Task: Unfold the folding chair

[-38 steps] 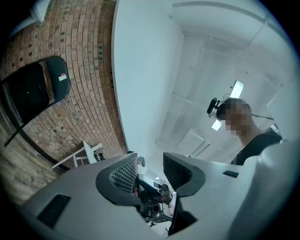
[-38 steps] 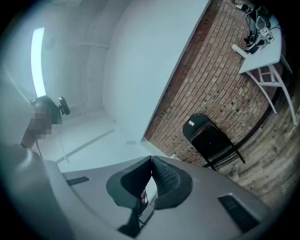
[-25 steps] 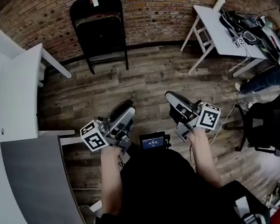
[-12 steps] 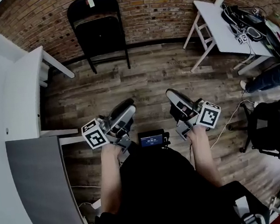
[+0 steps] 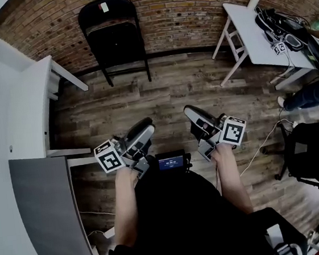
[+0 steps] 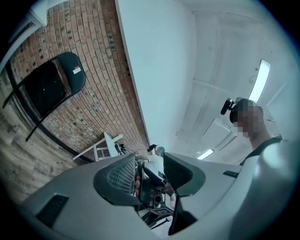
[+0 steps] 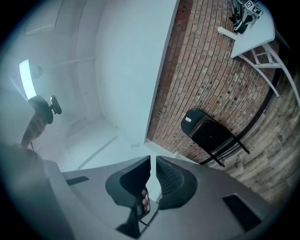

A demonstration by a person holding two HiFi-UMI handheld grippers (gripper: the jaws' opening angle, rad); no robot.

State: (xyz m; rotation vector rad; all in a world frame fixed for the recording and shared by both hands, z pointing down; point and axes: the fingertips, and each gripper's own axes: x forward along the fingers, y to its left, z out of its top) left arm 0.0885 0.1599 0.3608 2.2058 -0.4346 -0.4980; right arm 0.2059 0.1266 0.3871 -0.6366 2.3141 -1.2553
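Unfolding not yet begun
The folding chair (image 5: 113,35) leans folded on the brick wall (image 5: 191,6), well apart from the spread left claw (image 5: 144,127) and pressed-together right claw (image 5: 190,112); approaching it likely comes next.

This looks like a workroom or small lab-cum-office rather than a home. One wall is bare red brick (image 5: 191,6), the others are plain white, and the floor (image 5: 173,94) is weathered wood plank. A white trestle table (image 5: 249,34) at the right carries a tangle of cables and black equipment (image 5: 285,24), possibly headsets, though they are too small to tell. A black office chair (image 5: 316,149) stands near it, with a loose cable (image 5: 261,144) trailing over the floor. Another white table (image 5: 29,110) lines the left side. A black folding chair (image 5: 113,35) leans folded against the brick. A long strip light (image 6: 259,79) is set in the white ceiling.
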